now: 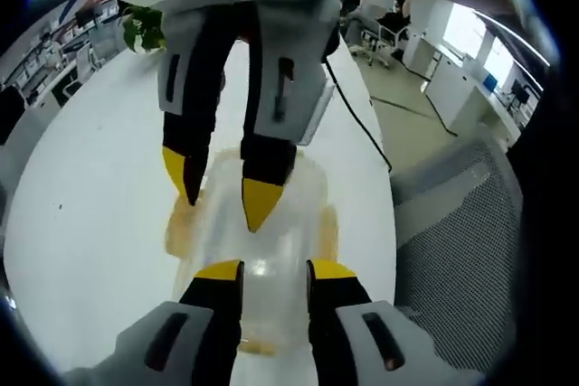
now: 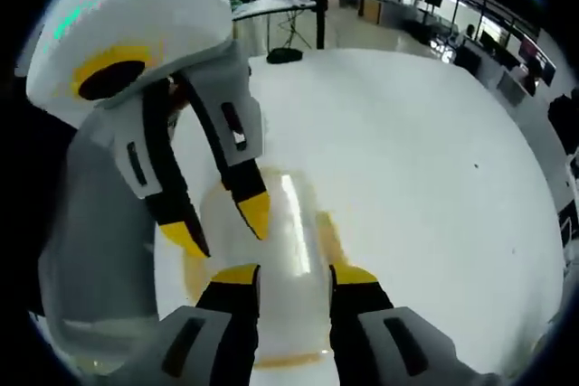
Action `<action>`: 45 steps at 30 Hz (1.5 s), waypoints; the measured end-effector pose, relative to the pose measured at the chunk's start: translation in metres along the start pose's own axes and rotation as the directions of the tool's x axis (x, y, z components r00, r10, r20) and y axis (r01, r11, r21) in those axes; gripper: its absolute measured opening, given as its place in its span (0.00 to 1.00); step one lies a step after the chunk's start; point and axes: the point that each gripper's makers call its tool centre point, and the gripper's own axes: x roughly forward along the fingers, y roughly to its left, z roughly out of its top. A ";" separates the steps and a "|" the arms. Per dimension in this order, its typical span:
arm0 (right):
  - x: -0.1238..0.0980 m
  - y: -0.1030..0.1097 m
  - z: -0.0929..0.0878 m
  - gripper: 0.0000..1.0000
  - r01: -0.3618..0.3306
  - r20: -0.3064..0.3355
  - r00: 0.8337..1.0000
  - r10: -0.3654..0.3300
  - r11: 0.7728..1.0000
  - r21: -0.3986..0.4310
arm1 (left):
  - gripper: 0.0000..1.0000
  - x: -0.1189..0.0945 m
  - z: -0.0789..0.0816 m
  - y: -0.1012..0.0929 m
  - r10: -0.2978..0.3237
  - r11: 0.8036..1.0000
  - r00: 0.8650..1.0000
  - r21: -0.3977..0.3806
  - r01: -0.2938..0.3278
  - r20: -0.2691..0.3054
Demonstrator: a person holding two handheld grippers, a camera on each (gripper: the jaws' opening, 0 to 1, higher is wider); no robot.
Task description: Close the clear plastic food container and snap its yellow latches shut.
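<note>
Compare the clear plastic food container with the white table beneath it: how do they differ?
The clear plastic food container is see-through, with yellow latches on its sides; the white table is opaque and plain. The container is small and boxy; the table is broad and flat. Both look smooth.

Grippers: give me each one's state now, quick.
Left gripper: open, jaws over the clear plastic food container, gripping nothing.
Right gripper: open, jaws over the same container, gripping nothing.

White table (image 1: pixel 81 223) — clear container (image 1: pixel 262 223) resting on it.
</note>
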 end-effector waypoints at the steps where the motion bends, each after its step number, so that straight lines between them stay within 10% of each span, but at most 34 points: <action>1: 0.001 -0.002 0.000 0.29 -0.001 -0.004 1.000 0.001 1.000 0.007 | 0.28 0.000 0.000 -0.001 0.003 1.000 1.000 0.005 -0.003 -0.001; 45: 0.024 0.001 -0.005 0.41 -0.272 -0.190 0.945 0.266 0.962 -0.006 | 0.52 0.020 0.009 -0.005 0.200 0.971 0.975 0.154 -0.184 -0.096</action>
